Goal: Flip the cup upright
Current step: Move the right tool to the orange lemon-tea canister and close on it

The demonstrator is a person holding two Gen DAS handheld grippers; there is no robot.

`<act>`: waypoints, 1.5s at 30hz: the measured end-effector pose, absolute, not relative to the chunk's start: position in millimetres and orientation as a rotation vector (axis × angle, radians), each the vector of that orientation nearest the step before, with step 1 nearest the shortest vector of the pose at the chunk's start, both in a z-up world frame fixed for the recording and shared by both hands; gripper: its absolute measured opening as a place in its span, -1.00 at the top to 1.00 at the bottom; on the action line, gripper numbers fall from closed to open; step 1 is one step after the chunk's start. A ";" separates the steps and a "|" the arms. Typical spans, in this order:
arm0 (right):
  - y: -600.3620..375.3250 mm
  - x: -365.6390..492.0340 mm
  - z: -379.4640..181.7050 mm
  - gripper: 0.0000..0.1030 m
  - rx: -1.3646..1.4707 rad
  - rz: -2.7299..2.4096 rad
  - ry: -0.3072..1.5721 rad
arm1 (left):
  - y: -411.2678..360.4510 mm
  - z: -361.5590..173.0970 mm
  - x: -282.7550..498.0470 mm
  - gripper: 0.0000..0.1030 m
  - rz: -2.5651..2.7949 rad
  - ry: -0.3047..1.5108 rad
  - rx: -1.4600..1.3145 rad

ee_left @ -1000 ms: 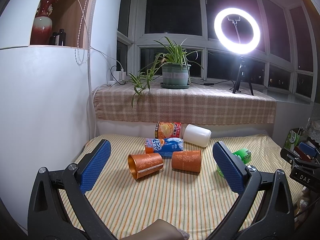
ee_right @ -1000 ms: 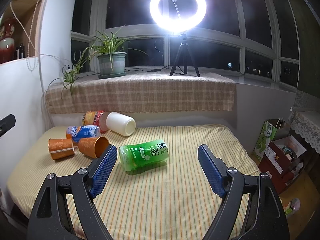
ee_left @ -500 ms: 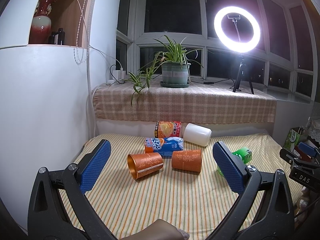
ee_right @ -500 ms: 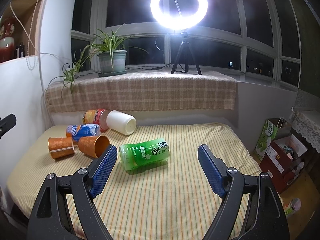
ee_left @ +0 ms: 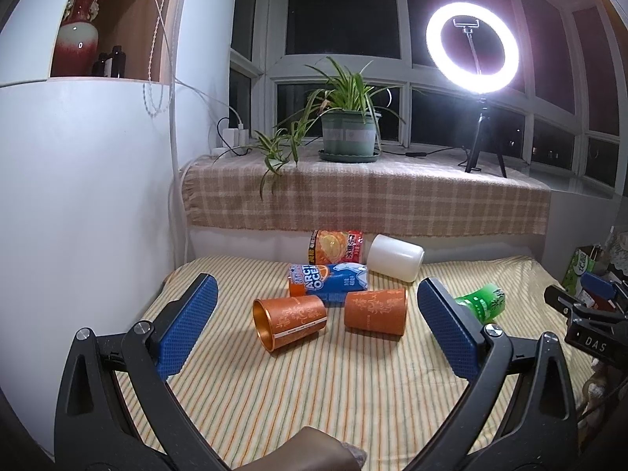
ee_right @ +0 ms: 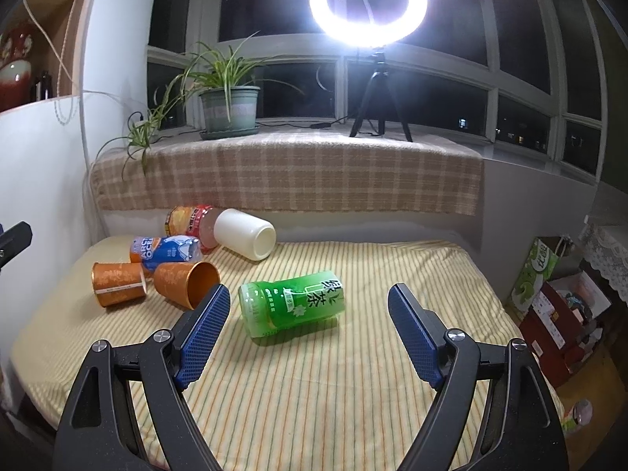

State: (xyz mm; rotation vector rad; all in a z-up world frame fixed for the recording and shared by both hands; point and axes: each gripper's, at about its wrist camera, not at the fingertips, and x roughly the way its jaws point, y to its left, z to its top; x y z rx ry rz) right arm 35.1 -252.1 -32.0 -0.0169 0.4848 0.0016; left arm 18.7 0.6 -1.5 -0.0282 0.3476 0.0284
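Observation:
Several cups lie on their sides on the striped table (ee_left: pixel 274 400). Two copper cups (ee_left: pixel 289 322) (ee_left: pixel 375 312) lie side by side, also in the right wrist view (ee_right: pixel 117 283) (ee_right: pixel 184 283). A blue cup (ee_left: pixel 327 282), an orange-red cup (ee_left: pixel 335 246), a white cup (ee_left: pixel 396 257) and a green cup (ee_right: pixel 292 302) lie around them. My left gripper (ee_left: pixel 314 325) is open and empty, short of the copper cups. My right gripper (ee_right: pixel 310 333) is open and empty, just short of the green cup.
A checked cloth covers the window ledge (ee_left: pixel 365 200) behind the table, with a potted plant (ee_left: pixel 347 133) and a ring light on a tripod (ee_left: pixel 473 47). A white wall (ee_left: pixel 78 196) stands at the left. Boxes and bags (ee_right: pixel 557 298) sit on the floor at the right.
Both views have shifted only slightly. Both grippers stay open and no cup has moved.

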 end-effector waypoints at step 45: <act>-6.6 372.7 -91.7 -0.60 -0.903 0.815 0.998 | 141.8 -63.5 62.5 -1.00 0.316 0.523 -0.097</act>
